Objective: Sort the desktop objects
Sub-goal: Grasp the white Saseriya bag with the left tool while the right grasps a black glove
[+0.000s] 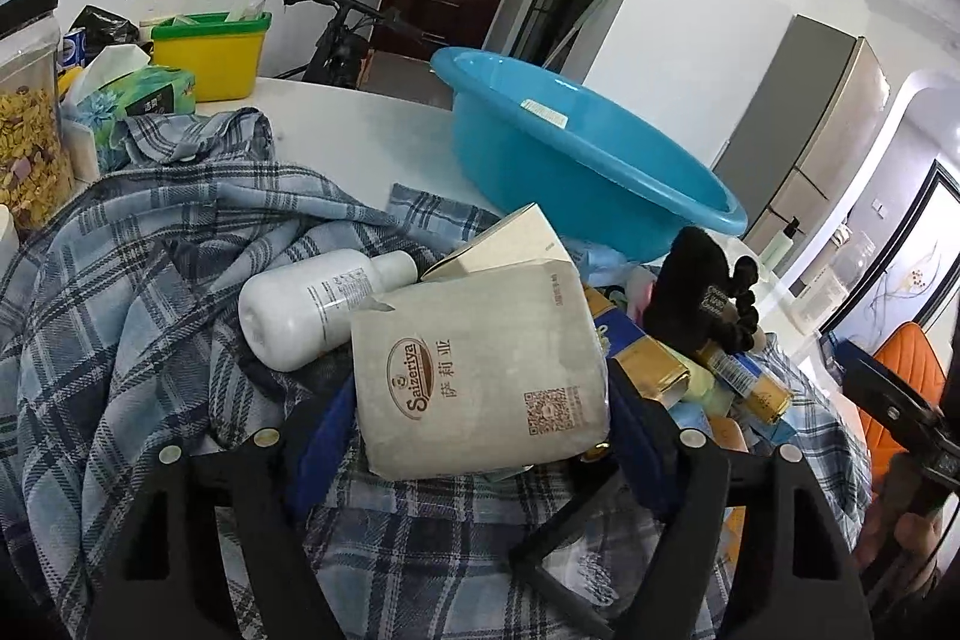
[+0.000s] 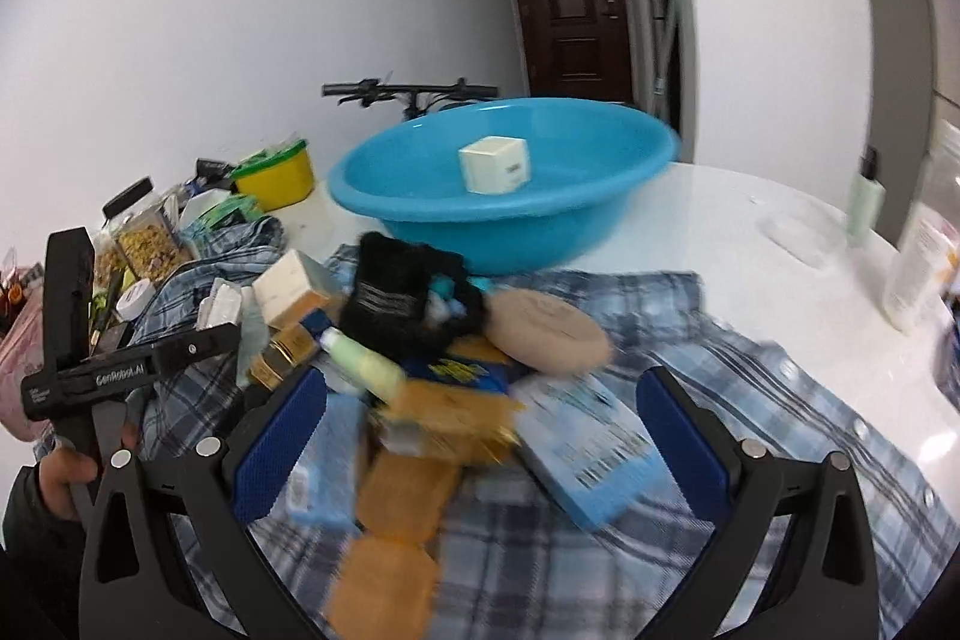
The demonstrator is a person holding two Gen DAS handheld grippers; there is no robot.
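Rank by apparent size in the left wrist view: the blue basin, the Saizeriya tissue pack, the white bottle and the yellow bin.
1. Blue basin
2. Saizeriya tissue pack, though it sits between the left gripper's fingers, so nearness inflates it
3. White bottle
4. Yellow bin, far back; its looks close to the bottle's, so the order is unsure

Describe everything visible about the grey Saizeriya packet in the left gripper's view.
The Saizeriya packet is a soft, pale grey pack in a creased, slightly glossy wrapper, with a brown oval logo, Chinese characters and a brown QR code. It lies tilted between the blue pads of the left gripper, which press on its lower sides. Its upper left corner overlaps the white bottle, and a cream carton sits just behind it. It rests over the plaid shirt.
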